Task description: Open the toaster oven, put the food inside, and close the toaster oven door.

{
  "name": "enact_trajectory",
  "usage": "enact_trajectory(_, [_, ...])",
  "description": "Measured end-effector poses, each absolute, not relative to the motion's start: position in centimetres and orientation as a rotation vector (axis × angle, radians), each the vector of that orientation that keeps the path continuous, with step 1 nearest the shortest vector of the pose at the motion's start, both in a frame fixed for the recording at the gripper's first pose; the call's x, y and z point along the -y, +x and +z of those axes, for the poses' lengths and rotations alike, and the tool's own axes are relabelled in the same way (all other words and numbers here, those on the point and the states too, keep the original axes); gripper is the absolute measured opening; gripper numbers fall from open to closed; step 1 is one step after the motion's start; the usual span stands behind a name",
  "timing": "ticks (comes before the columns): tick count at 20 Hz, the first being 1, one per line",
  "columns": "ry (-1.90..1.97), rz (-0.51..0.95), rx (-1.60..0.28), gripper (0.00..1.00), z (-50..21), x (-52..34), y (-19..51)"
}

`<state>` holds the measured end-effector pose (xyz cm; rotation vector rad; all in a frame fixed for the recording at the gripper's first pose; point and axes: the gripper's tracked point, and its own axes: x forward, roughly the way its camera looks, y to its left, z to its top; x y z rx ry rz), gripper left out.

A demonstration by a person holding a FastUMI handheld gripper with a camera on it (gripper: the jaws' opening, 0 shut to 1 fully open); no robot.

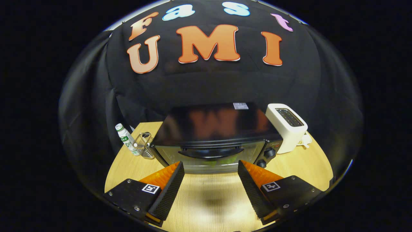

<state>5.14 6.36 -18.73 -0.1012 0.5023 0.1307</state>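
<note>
Gripper point(210, 180) fingers gaping wide, holding nothing, hovering over the light wooden worktop point(302, 164), black glass-fronted toaster oven point(215, 137) sitting just ahead, door shut, white slot toaster point(288, 130) standing beside it.

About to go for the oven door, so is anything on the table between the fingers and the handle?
Nothing visible. The gripper is open over bare table, with the toaster oven and its door handle straight ahead. Bottle, wire holder and white toaster flank it.

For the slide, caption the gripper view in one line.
Open hand-held gripper above the wooden table, facing the closed toaster oven, green food visible behind its glass.
</note>
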Motion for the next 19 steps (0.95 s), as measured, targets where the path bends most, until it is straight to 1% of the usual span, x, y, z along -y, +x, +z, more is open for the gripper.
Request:
enact_trajectory(5, [-0.099, 0.111, -0.365, 0.99, -10.0, -3.5, 6.3])
enact_trajectory(11, [-0.097, 0.084, -0.237, 0.99, -0.5, 1.3, 5.8])
enact_trajectory(15, [-0.094, 0.097, -0.166, 0.99, 3.4, 4.1, 4.7])
enact_trajectory(19, [-0.139, 0.067, -0.102, 0.99, 5.5, 7.6, 3.8])
